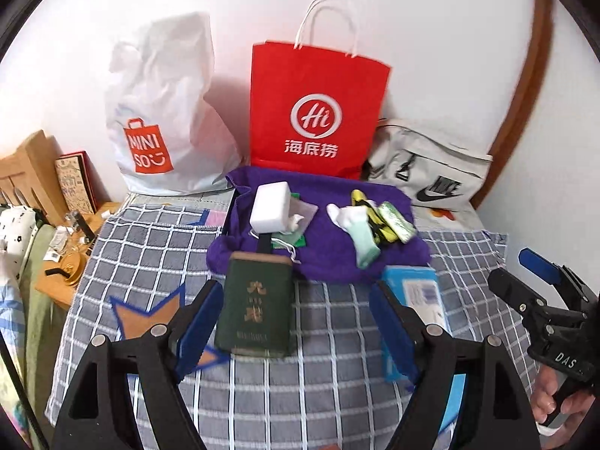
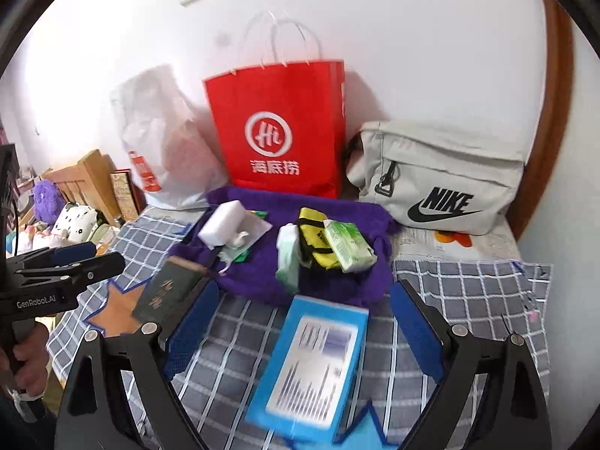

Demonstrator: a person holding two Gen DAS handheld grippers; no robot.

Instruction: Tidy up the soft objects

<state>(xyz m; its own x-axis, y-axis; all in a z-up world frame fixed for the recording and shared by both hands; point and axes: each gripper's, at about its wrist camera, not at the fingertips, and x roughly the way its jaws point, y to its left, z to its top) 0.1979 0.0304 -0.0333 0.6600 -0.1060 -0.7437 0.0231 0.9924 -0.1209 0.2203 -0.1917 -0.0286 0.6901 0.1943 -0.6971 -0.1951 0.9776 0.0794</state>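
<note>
White wall behind; in front, a bed surface under a soft grey checked cloth crossed by thin white lines and sewn with orange star patches. Three bags along the wall: a crinkled white plastic bag, a stiff red paper bag with twisted white handles, and a pale grey fabric bag with a black logo. Just before them, one fuzzy purple towel, spread out and rumpled, bearing the soft things: one white rounded foam block, one small white drawstring pouch, one mint-and-white sock, one yellow strap-bound pouch, one green tissue pack. On the checked cloth near the towel's front edge, two hard flat pieces: a dark green book with gold lettering, and a glossy blue box with a printed white label. Left gripper spread wide above the book, blue pads holding nothing. Right gripper likewise spread wide above the blue box, nothing between the pads.
</note>
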